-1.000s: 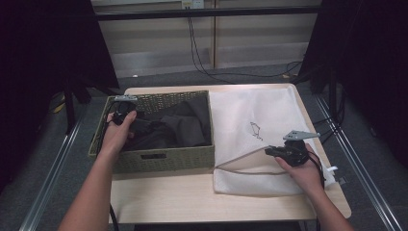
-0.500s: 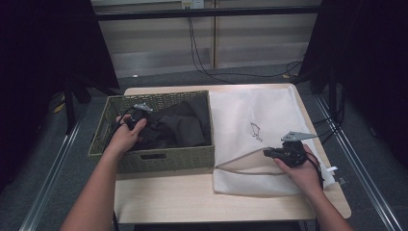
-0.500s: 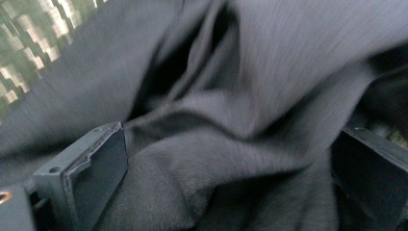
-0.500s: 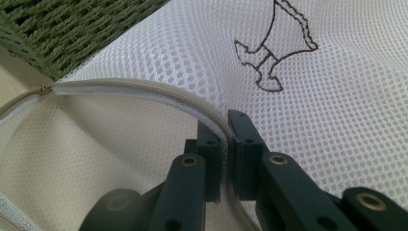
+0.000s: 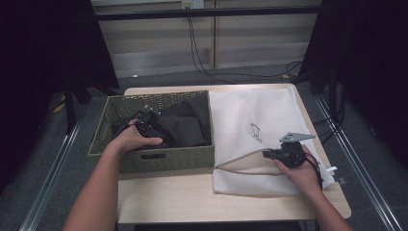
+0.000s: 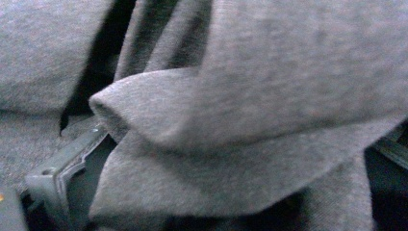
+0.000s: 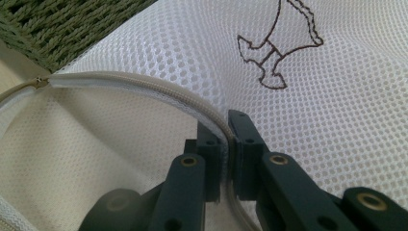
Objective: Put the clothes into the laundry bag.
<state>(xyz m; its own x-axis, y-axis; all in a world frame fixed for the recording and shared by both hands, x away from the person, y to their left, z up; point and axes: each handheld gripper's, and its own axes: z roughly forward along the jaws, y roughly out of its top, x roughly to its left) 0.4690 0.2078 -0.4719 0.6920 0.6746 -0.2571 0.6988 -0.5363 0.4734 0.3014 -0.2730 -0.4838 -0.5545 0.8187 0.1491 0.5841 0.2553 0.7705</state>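
Dark clothing [image 5: 180,126] lies in the woven basket [image 5: 159,159], none of it in the mesh laundry bag [image 5: 250,120] yet. The left gripper [image 5: 144,126], jaws just spread wide, sits in the fabric without pinching; the right gripper [image 7: 226,144] clamps the bag's zipper edge [image 7: 144,86], holding its mouth open.

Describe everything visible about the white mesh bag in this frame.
The white mesh laundry bag lies flat on the table's right half, beside the green woven basket. It is fine netting with a dark embroidered motif and a beige zipper along its open mouth. The right gripper is shut on the upper zipper edge, lifting the mouth open.
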